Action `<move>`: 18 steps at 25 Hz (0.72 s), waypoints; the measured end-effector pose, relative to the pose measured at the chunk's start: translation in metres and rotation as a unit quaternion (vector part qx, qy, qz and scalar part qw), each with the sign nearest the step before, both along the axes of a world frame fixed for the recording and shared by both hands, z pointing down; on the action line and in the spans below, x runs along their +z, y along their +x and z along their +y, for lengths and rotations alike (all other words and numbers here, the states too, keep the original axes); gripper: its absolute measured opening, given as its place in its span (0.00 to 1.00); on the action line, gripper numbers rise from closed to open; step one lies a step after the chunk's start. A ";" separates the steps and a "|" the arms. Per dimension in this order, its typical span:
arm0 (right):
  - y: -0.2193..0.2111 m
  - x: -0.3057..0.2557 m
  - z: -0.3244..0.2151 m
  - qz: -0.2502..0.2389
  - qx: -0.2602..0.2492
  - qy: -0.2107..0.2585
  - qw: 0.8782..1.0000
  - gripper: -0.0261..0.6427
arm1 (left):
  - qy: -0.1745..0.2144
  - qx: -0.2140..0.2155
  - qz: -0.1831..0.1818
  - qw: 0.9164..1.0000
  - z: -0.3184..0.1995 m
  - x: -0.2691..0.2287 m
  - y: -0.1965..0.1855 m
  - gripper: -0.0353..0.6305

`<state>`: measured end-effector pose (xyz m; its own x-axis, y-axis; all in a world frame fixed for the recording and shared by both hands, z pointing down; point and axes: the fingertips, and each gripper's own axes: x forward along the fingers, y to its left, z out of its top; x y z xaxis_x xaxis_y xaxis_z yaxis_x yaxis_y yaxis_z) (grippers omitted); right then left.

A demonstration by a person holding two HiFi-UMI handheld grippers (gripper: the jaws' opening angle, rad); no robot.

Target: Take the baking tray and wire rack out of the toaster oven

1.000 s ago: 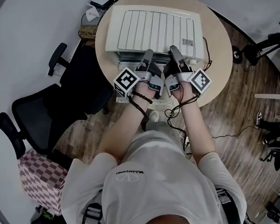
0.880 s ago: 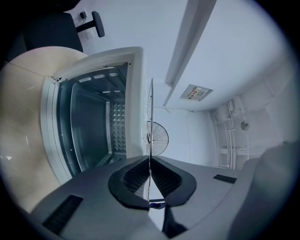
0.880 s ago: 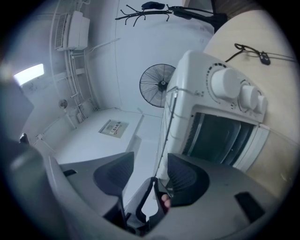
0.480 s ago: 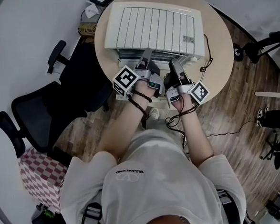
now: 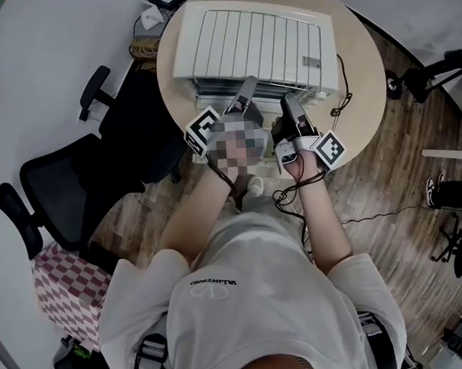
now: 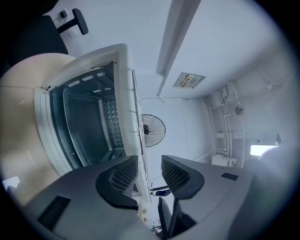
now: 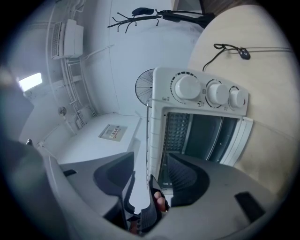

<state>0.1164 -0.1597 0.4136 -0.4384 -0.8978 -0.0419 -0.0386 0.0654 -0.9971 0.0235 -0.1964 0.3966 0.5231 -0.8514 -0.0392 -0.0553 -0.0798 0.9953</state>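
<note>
I'm holding the left gripper (image 6: 150, 171) and right gripper (image 7: 150, 171) just in front of the toaster oven (image 5: 253, 44), whose door (image 7: 239, 136) is hanging open. The left jaws have just been opening and are standing apart, clamping nothing, and the right jaws are also standing apart and empty. I'm not making out the baking tray or wire rack inside the oven's dark cavity.

Our claw (image 6: 149, 168) has just been opening, with nothing pinched between its pads; the open toaster oven (image 6: 123, 93) stands just beyond it on the worktop (image 6: 18, 117).
</note>
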 end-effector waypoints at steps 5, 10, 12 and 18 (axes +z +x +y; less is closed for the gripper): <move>-0.002 0.015 0.009 0.011 -0.005 -0.015 1.000 0.37 | -0.011 -0.011 -0.002 1.000 0.030 0.018 -0.021 0.29; -0.007 0.040 0.022 0.020 -0.006 -0.033 0.999 0.28 | -0.031 -0.036 -0.019 0.999 0.046 0.069 -0.051 0.29; -0.011 0.050 0.026 0.024 -0.012 -0.040 0.999 0.29 | -0.038 -0.038 -0.025 0.998 0.048 0.086 -0.057 0.29; -0.016 0.079 0.019 0.043 -0.030 -0.045 0.998 0.29 | -0.036 -0.054 -0.022 0.998 0.042 0.114 -0.062 0.29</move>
